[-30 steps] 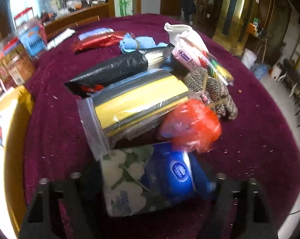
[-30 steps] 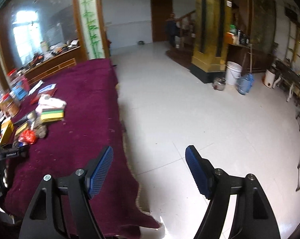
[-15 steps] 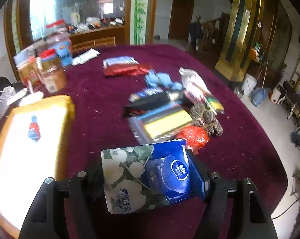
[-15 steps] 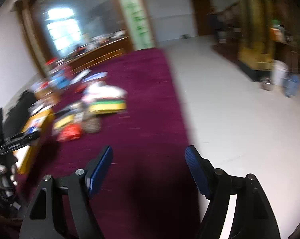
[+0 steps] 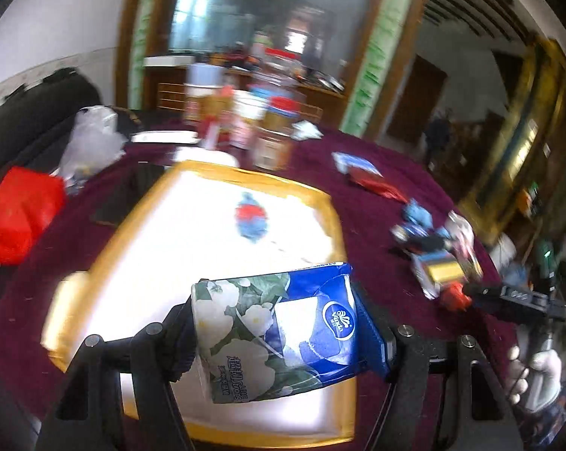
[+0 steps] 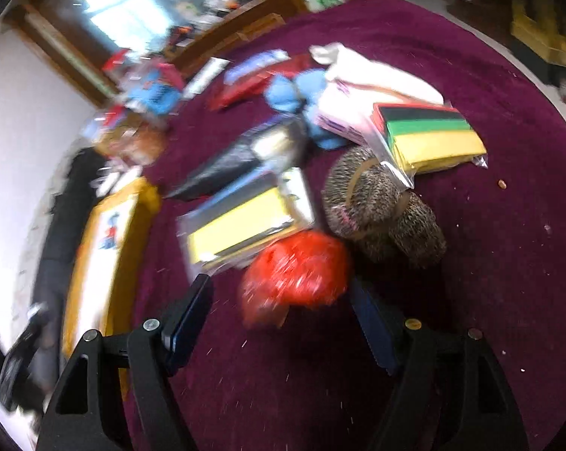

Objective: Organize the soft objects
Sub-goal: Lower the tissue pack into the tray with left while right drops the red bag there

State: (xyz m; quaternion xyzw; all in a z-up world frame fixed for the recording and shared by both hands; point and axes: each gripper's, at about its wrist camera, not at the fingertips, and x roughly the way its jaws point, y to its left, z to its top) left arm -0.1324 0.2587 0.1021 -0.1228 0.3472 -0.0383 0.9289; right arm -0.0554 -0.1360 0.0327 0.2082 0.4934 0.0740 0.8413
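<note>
Tissue pack [image 5: 279,334], blue w/ white flowers, is clamped between the jaws of the left gripper [image 5: 283,342], held over the near part of the gold-rimmed tray [image 5: 331,221], which sits on the maroon tablecloth [image 6: 508,225]. Not set down yet.

Right gripper [image 6: 279,323]: jaws apart, nothing pinched, aimed down at the red plastic bag [image 6: 294,278], which sits just ahead of the fingertips. Beside it lie the yellow sponge pack [image 6: 241,225] and the knit bundle [image 6: 380,210], both touching or nearly touching the bag.

Risks, as I judge it:
- Pack is soft, so a loose grip could let it slip or tilt before it's flat in the tray.
- Both views are blurred, so aim at the bag may be off.
- Bag is crinkly and slack; pads could catch only a fold, or snag the sponge pack too.
</note>
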